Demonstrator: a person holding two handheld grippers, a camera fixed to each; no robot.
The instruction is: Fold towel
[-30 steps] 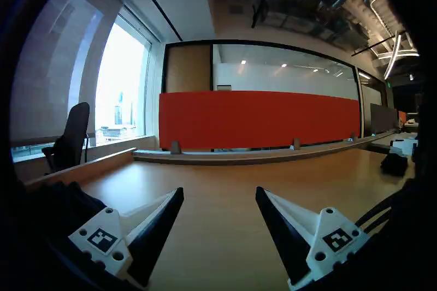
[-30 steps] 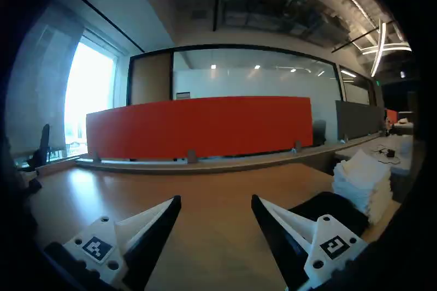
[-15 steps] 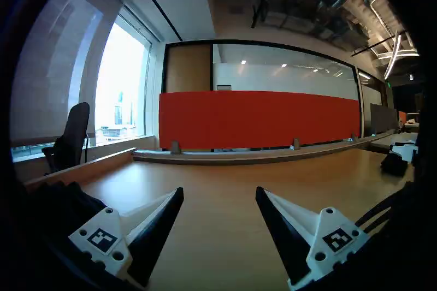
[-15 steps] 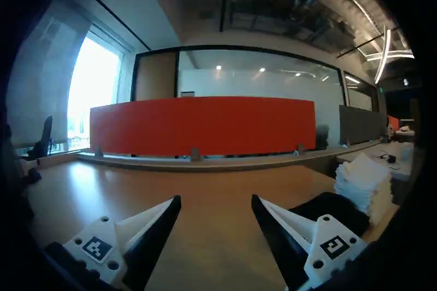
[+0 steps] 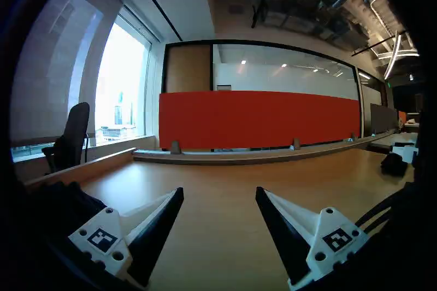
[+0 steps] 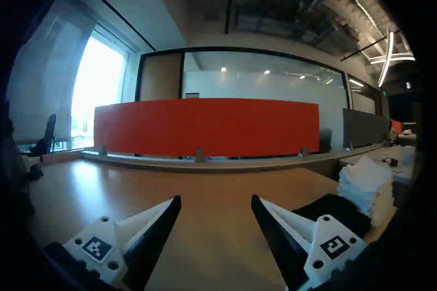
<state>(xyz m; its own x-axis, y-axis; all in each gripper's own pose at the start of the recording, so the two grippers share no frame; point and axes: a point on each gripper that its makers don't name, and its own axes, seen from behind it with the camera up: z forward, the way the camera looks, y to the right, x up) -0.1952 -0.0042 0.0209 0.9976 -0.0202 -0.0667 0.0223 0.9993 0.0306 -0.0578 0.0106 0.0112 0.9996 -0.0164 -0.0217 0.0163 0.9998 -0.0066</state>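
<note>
Shifted since a second ago: the right gripper (image 6: 215,197) has turned a little, so the red partition (image 6: 207,127) and the stack of white towels (image 6: 366,186) sit slightly further right in its view. The left gripper (image 5: 218,188) has stayed where it was.

Left gripper: held low over the wooden desk (image 5: 218,253). Its fingers (image 5: 155,223) are spread wide, with bare desk top between them and nothing gripped.

Right gripper: also low over the same desk. Its fingers (image 6: 150,231) are spread wide and hold nothing.

Stack of white towels: folded, piled upright at the far right edge of the desk in the right gripper view, well ahead of the right-hand finger.

Black cloth (image 6: 334,210): lies flat on the desk just beside the white stack, on its near side, partly hidden behind the right-hand finger. Whether it touches the stack cannot be told.

Dark lump (image 5: 394,164): on the desk at the far right of the left gripper view. Too small to identify.

Red partition: stands along the far edge of the desk, with a glass wall behind it.

Office chair (image 5: 69,143): black, by the window (image 5: 121,94), left of the desk.

Ceiling lamp (image 6: 389,53): lit strips, upper right.
</note>
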